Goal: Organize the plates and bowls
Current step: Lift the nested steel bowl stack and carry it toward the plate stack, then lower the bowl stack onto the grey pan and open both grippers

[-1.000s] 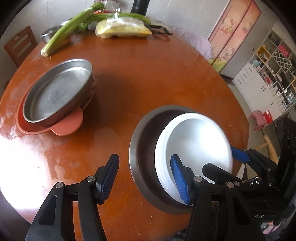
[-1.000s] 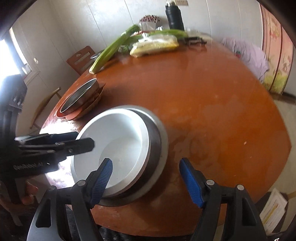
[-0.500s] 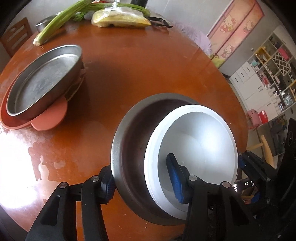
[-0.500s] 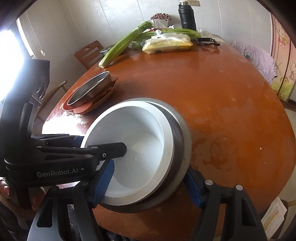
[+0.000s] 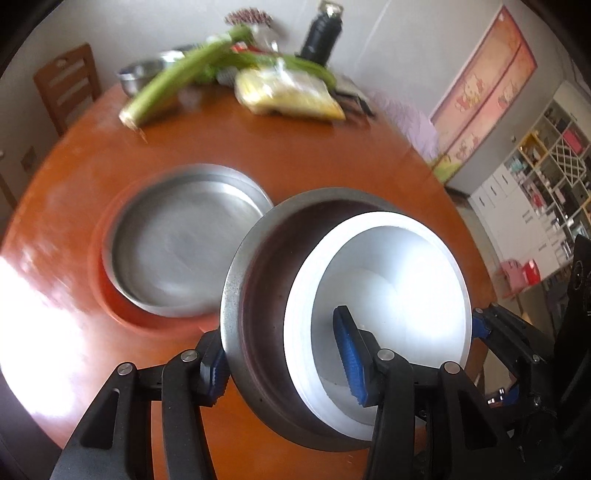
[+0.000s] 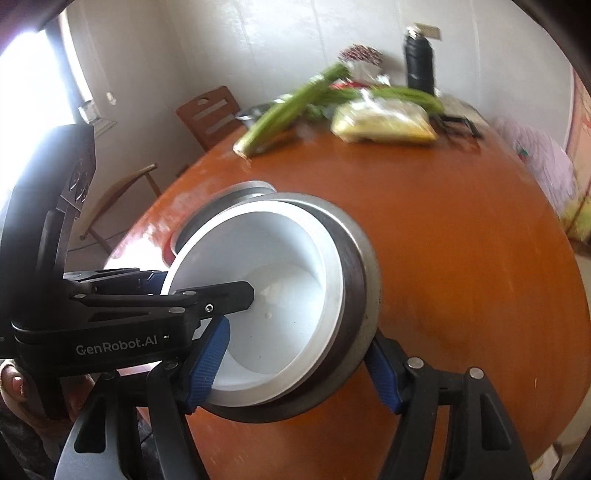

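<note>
A white bowl sits nested inside a steel bowl. My left gripper is shut on the near walls of both, one finger outside the steel bowl, one inside the white bowl. My right gripper is shut on the same pair from the other side. The pair is lifted and tilted, next to a steel pan that rests on an orange plate on the round wooden table.
At the table's far edge lie green stalks, a yellow packet, a black flask and a small steel bowl. A wooden chair stands at the back left. Shelves stand to the right.
Both grippers closed on the nested bowls and lifted them off the table, carrying them left toward the steel pan on the orange plate. The view now tilts up.
</note>
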The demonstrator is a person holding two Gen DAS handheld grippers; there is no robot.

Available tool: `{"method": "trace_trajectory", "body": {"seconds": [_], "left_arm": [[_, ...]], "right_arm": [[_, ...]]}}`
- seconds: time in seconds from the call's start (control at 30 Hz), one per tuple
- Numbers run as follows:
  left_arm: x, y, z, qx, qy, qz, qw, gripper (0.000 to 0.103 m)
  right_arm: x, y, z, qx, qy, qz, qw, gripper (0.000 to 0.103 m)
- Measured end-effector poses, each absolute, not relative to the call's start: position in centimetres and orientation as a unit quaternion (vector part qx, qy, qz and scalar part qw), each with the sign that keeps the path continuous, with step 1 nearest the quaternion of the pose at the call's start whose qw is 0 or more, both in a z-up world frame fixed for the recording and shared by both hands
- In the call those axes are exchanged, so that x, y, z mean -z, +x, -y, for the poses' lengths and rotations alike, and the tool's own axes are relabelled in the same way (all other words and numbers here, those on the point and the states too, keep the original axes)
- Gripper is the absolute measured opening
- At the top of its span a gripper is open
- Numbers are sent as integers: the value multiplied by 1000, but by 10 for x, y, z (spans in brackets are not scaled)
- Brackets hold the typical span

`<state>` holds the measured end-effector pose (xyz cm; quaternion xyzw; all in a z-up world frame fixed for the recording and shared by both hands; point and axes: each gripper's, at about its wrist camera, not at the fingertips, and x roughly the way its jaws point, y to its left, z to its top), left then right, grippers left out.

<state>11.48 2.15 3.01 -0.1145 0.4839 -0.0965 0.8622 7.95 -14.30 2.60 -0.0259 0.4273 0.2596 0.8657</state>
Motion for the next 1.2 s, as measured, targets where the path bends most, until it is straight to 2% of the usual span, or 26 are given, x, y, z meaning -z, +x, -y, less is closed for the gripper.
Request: {"method": "trace_trajectory", "body": {"seconds": [0.3, 0.8, 1.2], "left_arm": [[-63, 134, -93, 56, -122, -452, 882, 51], [-12, 167, -120, 48, -134, -478, 867, 51], [-7, 169, -119, 43, -127, -473, 871, 51]], "right_arm": [[-61, 115, 74, -302, -55, -396, 865, 70], [-20, 151, 35, -298, -76, -440, 844, 69], [-12, 155, 32, -283, -84, -439, 848, 69]]}}
